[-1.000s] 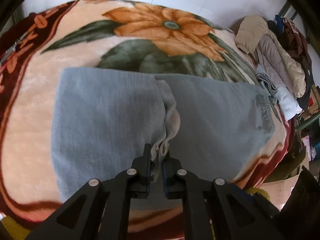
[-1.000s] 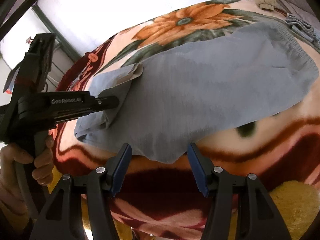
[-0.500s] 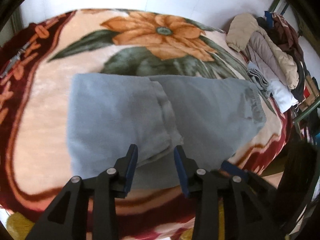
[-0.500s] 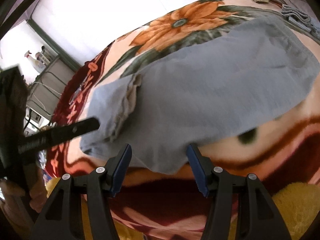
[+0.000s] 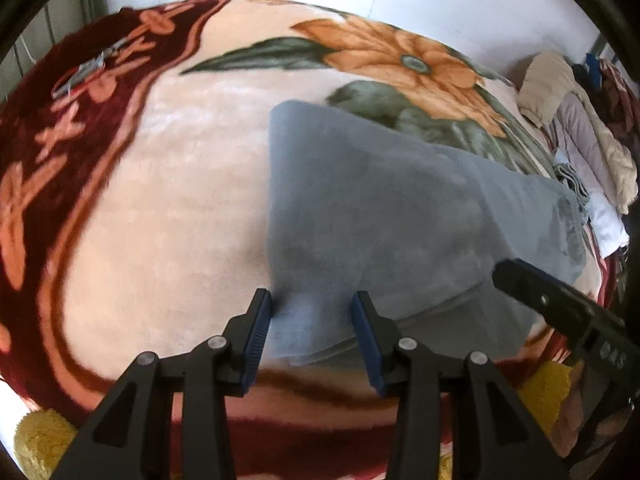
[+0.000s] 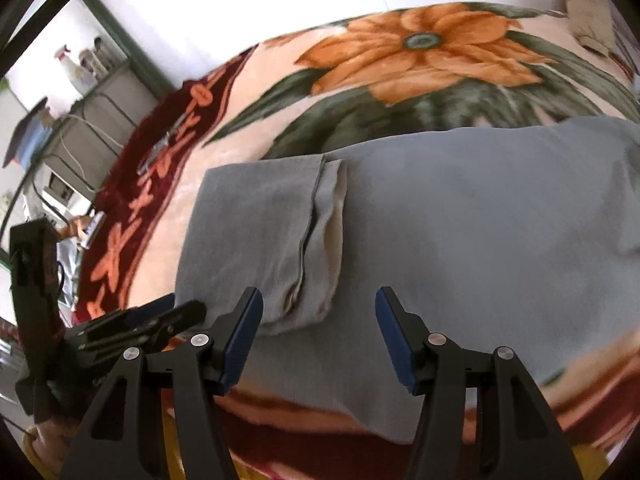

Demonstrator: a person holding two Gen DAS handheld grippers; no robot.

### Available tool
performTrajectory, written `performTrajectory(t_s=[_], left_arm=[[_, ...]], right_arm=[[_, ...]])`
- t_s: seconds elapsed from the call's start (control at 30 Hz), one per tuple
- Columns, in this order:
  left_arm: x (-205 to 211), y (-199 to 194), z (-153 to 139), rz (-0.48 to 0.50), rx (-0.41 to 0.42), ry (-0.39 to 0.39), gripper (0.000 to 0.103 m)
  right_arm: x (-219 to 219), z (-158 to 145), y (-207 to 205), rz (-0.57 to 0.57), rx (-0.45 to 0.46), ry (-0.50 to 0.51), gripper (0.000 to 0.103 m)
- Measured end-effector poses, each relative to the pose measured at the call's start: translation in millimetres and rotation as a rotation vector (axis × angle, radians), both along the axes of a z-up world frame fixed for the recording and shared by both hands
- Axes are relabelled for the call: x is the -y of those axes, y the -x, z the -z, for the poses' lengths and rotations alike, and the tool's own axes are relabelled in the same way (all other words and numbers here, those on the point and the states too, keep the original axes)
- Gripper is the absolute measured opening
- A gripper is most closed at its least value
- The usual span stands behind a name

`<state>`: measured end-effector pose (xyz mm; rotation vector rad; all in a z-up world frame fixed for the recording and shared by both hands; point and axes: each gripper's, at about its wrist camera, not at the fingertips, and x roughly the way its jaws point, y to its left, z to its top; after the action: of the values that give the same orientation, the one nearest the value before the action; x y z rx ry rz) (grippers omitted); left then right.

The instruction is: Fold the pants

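The grey-blue pants (image 5: 380,208) lie on a flowered blanket (image 5: 160,200), with the leg end folded back over the rest. Its pale-lined cuff (image 6: 324,232) lies across the middle of the pants (image 6: 480,220). My left gripper (image 5: 311,300) hovers over the near left corner of the fold. Its jaws are opening and the pads touch no cloth. My right gripper (image 6: 320,296) stands open above the near edge, by the cuff, holding nothing. Each gripper shows in the other's view: the right gripper (image 5: 560,312) at the right, the left gripper (image 6: 180,316) at the lower left.
A heap of jackets and clothes (image 5: 580,140) lies at the far right end of the bed. A metal rack with bottles (image 6: 80,68) stands by the wall at the left. The blanket's dark red border (image 5: 72,120) runs along the left and near edges.
My left gripper let go of the cuff, opened and swung left to the fold's near corner. The right gripper slid left along the near edge, still open. The cuff now rests flat.
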<state>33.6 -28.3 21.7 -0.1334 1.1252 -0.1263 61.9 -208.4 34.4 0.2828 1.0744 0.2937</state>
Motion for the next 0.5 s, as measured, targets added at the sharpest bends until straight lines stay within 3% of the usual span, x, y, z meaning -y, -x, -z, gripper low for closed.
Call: performTrajectory(t_s=[0.23,0.43,0.47,0.5], left_arm=[[-11,0,10,0.002,-0.01,0.067,0.045],[-16,1,8,-0.004,-0.003,0.086,0.046],[-17,1,6,-0.006,0.0,0.084,0.046],[-18,2,5,-0.007,0.003,0.082,0.046]], right_arm=[[-18,11,-26,-0.035,-0.046,-0.022,0.06],[-45,15,-32,-0.069,-0.026,0.075,0.058],[-47,15,-32,-0.069,-0.018,0.087,0.05],[-48,14,-31,-0.068,-0.013,0.095,0.033]])
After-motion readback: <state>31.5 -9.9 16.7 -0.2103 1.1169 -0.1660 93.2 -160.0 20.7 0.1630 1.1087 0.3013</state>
